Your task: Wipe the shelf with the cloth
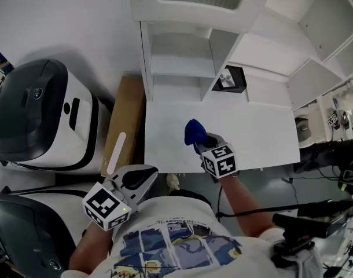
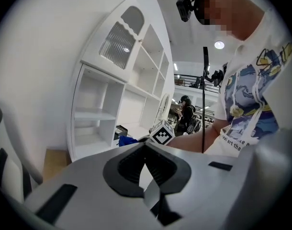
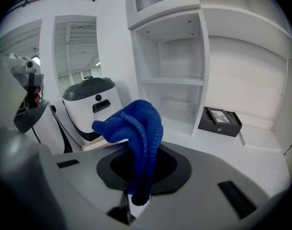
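White shelf (image 1: pixel 252 129) lay under the right gripper (image 1: pixel 202 141), clamped on a blue cloth (image 1: pixel 193 131) pointing lengthwise toward its back. Left gripper (image 1: pixel 146 174) hung closed, empty, off its front edge.

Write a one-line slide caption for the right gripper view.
Blue cloth clamped in the right tongs, white shelf unit and black box beyond.

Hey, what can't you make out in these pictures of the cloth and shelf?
- Whether the cloth touches the shelf: in the head view the right tool covers the contact; in the right gripper view its body hides the surface below.
- Print on the black box: too small in both views.
- Cloth in the left gripper view: mostly hidden behind the left tool.
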Motion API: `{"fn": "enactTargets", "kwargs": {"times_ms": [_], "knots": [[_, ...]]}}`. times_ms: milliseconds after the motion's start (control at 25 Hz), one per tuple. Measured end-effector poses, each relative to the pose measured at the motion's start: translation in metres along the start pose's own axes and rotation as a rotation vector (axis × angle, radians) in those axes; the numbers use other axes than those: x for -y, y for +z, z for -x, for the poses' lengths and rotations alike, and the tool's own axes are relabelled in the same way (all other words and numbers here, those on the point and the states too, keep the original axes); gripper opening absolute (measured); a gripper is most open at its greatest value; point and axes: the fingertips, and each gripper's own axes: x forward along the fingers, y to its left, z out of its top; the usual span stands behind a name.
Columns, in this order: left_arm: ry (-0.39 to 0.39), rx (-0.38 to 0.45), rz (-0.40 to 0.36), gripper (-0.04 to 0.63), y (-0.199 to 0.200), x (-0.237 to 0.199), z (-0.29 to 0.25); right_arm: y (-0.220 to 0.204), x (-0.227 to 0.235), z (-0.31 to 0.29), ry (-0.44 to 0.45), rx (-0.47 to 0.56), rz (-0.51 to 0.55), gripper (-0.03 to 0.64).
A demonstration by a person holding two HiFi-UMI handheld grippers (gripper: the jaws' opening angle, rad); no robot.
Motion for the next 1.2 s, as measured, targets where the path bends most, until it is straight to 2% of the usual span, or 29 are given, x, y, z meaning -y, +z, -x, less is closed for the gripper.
{"fn": "enactTargets", "kwargs": {"times_ms": [280,560,1200], "knots": [[0.012,0.006,-0.004,0.011,-0.022,0.014,0.044,-0.017,-0.067,0.027,0.043,-0.002,0.021,0.066],[0.013,0.037,-0.015,0.011,-0.033,0.036,0.076,-0.028,-0.114,0.059,0.058,0.021,0.046,0.066],[-0.011,0.062,-0.012,0.011,-0.068,0.094,0.105,-0.076,-0.177,0.117,0.074,0.039,0.064,0.066]]}}
